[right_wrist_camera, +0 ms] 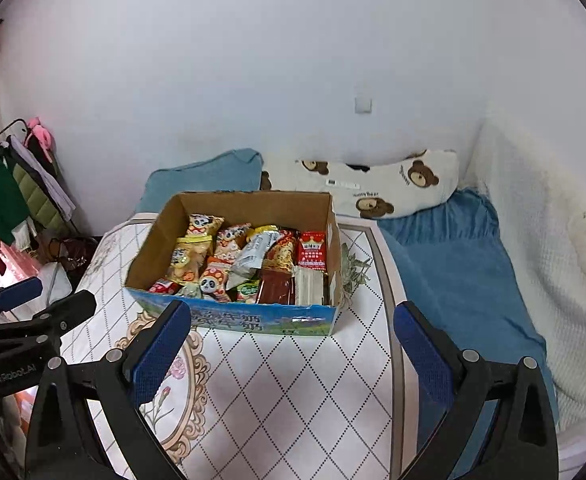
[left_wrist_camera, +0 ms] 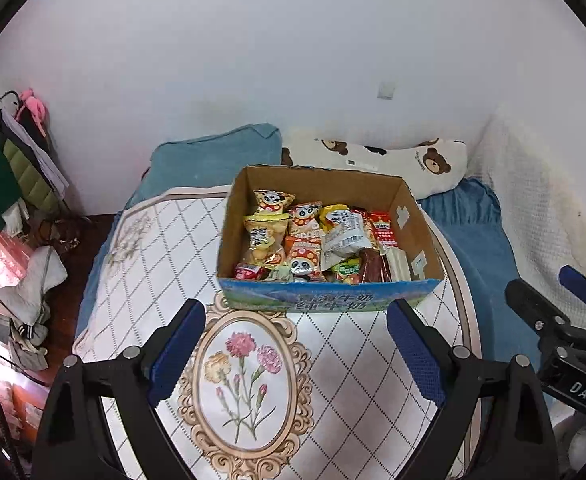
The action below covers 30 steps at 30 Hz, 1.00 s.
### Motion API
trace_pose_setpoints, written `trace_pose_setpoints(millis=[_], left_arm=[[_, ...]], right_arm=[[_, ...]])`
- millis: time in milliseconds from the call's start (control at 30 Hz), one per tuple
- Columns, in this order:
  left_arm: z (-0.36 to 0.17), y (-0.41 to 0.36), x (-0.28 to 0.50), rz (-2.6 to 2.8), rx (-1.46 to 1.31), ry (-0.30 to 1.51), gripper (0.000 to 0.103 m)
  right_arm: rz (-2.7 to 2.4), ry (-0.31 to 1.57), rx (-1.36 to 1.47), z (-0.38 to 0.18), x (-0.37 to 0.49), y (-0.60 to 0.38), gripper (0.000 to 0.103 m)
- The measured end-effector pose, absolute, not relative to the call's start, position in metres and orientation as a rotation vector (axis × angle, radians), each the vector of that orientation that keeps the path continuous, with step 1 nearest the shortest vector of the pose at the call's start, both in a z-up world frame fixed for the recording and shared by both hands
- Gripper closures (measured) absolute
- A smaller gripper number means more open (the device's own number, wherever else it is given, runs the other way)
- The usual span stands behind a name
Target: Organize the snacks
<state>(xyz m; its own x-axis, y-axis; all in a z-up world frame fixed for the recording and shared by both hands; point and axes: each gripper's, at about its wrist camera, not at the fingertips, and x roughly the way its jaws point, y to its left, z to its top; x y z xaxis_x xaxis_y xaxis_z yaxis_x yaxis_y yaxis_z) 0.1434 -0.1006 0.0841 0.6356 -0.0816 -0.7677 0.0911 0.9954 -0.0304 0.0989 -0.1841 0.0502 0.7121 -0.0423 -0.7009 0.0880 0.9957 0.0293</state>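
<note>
A cardboard box [left_wrist_camera: 321, 184] with a blue printed front stands on a small table [left_wrist_camera: 153, 248] with a diamond and flower pattern. It also shows in the right wrist view [right_wrist_camera: 253, 204]. Inside lie several snack packets: panda bags [left_wrist_camera: 305, 220], a red packet [left_wrist_camera: 383, 228], a silver packet [left_wrist_camera: 343, 240], a brown bar [left_wrist_camera: 375, 270]. My left gripper [left_wrist_camera: 297, 344] is open and empty, just in front of the box. My right gripper [right_wrist_camera: 293, 348] is open and empty, in front of the box's right part. It also shows at the right edge of the left wrist view [left_wrist_camera: 549, 300].
The table stands on a bed with a blue sheet [right_wrist_camera: 453, 272]. A blue pillow [left_wrist_camera: 213, 156] and a bear-print pillow [left_wrist_camera: 413, 160] lie behind the box. A clothes rack [left_wrist_camera: 13, 160] and piled laundry [left_wrist_camera: 29, 288] are on the left. A white wall runs behind.
</note>
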Motion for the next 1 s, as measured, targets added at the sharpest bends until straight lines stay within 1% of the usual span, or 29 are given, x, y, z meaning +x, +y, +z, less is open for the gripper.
trace_pose_setpoints(millis=[367, 400, 433, 467, 700, 1000], left_arm=[[0.101, -0.087, 0.095, -0.078, 0.006, 0.827, 0.010], [0.103, -0.087, 0.092, -0.077, 0.006, 0.820, 0.009], [0.104, -0.086, 0.090, -0.078, 0.008, 0.813, 0.001], [0.106, -0.086, 0.087, -0.077, 0.008, 0.806, 0.000], [0.118, -0.083, 0.077, -0.072, 0.002, 0.759, 0.000], [0.114, -0.083, 0.086, -0.058, -0.003, 0.763, 0.000]], right_arm=[[-0.046, 0.709, 0.040, 0.089, 0.038, -0.169, 0.000], [-0.043, 0.704, 0.038, 0.092, 0.035, -0.167, 0.000], [-0.044, 0.699, 0.032, 0.094, 0.032, -0.166, 0.000], [-0.044, 0.694, 0.029, 0.095, 0.030, -0.165, 0.000], [-0.038, 0.679, 0.020, 0.104, 0.018, -0.162, 0.000], [-0.044, 0.660, 0.038, 0.104, 0.024, -0.167, 0.000]])
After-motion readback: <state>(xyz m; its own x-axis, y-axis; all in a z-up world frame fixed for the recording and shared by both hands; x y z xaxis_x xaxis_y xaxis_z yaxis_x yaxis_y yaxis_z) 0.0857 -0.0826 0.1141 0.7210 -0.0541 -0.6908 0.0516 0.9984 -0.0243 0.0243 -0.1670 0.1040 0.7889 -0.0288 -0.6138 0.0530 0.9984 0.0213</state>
